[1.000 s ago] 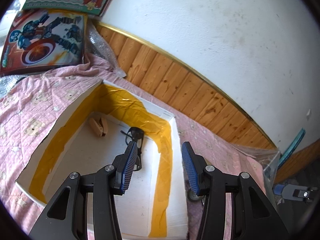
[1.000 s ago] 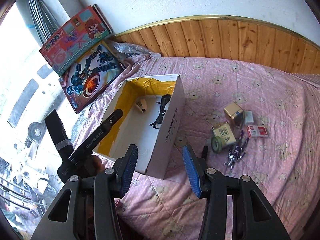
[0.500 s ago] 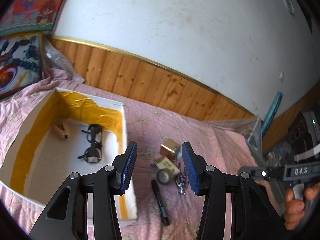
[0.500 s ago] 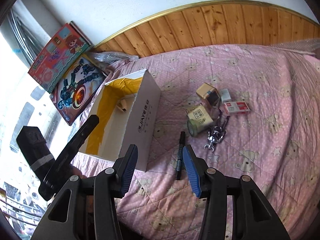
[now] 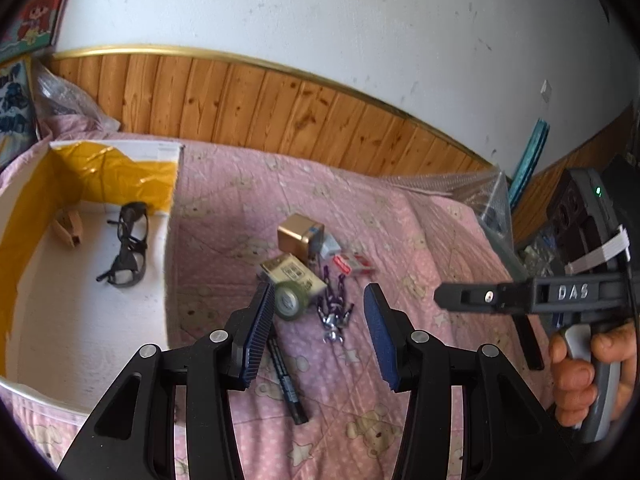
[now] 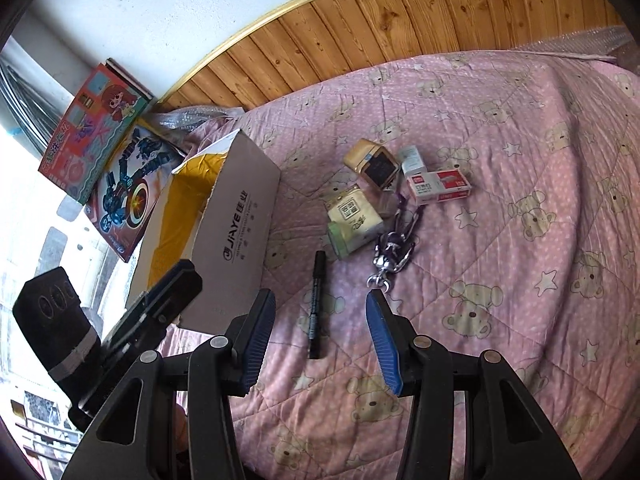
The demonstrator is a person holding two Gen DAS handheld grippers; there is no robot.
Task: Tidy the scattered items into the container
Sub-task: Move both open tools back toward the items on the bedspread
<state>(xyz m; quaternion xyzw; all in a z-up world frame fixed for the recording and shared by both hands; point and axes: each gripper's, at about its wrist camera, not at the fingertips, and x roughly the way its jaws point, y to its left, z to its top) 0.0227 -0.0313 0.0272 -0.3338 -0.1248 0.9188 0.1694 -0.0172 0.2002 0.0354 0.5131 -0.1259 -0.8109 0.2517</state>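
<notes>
Left gripper (image 5: 318, 332) swung off white box (image 5: 80, 332), now aimed at scattered pile on pink quilt (image 5: 420, 248); fingers held apart, nothing gripped. Glasses (image 5: 128, 248) and clip (image 5: 70, 230) seen inside box. Right gripper (image 6: 320, 336) brought lower and nearer, fingers spread, empty, with black marker (image 6: 316, 304) framed between them. Keychain (image 6: 394, 248), tape roll (image 5: 291, 300), small boxes (image 6: 438, 186) lying beside box, uncollected.

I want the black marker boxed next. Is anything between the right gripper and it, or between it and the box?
Nothing visible blocks the right gripper: the black marker lies alone on the quilt. Toward the box, only the box's upright side wall intervenes.
</notes>
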